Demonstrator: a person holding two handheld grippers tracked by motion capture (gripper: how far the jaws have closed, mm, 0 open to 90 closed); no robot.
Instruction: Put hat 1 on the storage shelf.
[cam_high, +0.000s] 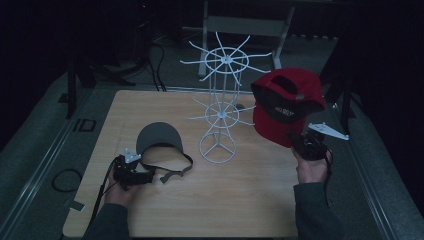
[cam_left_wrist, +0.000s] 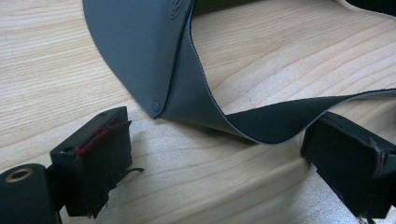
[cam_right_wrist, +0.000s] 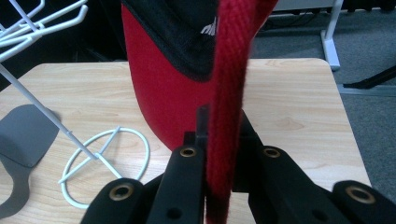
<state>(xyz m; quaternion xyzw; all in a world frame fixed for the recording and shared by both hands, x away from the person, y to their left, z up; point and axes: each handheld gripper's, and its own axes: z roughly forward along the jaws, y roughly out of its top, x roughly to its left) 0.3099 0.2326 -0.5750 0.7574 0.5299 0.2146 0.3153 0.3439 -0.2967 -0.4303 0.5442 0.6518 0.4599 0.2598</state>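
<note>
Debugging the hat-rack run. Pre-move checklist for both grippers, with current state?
1. Right gripper clamped on red cap: ok, jaws shut on its fabric.
2. Cap lifted off table: ok.
3. Left gripper open: ok.
4. Grey visor strap between left jaws: ok, strap lies across the gap, ungripped.
5. White wire rack upright, prongs free: ok.
6. Cap's path to rack unobstructed: cannot tell.

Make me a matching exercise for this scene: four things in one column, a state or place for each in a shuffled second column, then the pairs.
1. red cap
2. grey visor
3. white wire rack
4. left gripper

A. lying flat on the table
B. open, jaws either side of a strap
C. held up off the table
D. standing upright mid-table

Pairs: 1-C, 2-A, 3-D, 4-B
</note>
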